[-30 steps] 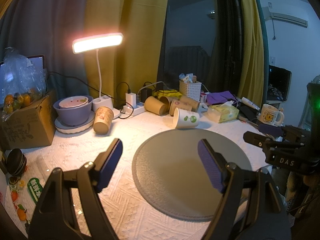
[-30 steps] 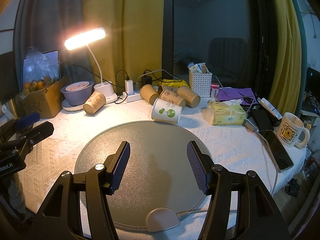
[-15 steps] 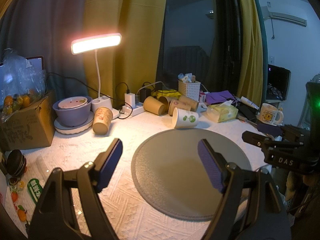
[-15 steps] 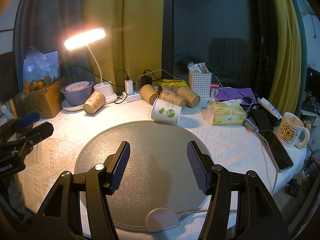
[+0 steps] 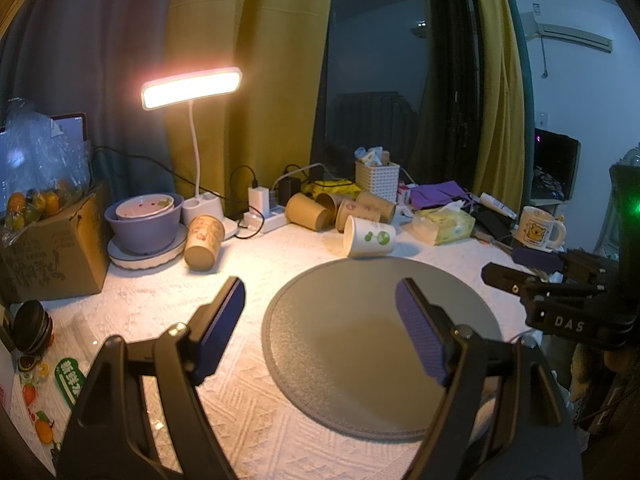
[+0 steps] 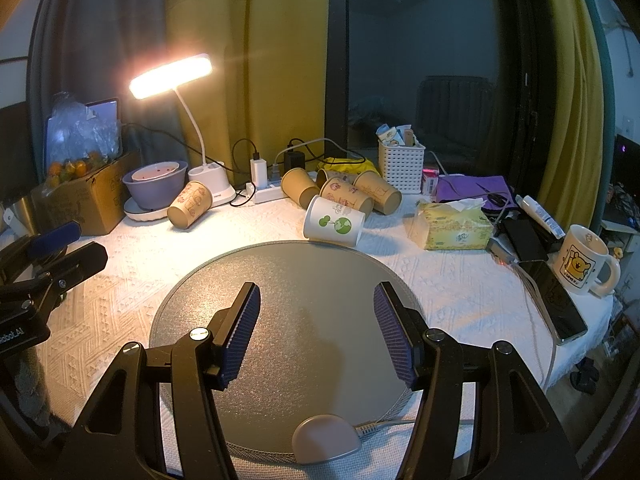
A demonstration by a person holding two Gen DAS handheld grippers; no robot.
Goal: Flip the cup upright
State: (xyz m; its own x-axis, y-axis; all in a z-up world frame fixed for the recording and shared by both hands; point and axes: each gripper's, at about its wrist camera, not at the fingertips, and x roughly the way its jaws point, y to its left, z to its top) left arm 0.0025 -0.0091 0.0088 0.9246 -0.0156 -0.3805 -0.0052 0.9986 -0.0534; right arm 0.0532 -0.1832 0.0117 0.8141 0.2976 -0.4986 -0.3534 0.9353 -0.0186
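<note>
White paper cup (image 6: 334,222) w/ green print lies on its side past both hand-held grippers, at round grey mat's (image 6: 304,280) far edge. Left (image 5: 320,328) & right (image 6: 316,330) gape wide, empty. Only right view shows mat's cable.

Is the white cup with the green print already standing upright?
No, the white cup lies on its side at the far edge of the round grey mat, mouth facing left in the right wrist view.

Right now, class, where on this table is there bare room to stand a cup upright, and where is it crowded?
The round grey mat is bare between both open grippers, bordered behind by the white cup lying on its side. White cloth between mat and phone is free too. The back edge is crowded: brown cups, power strip, bowl, tissue box.
</note>
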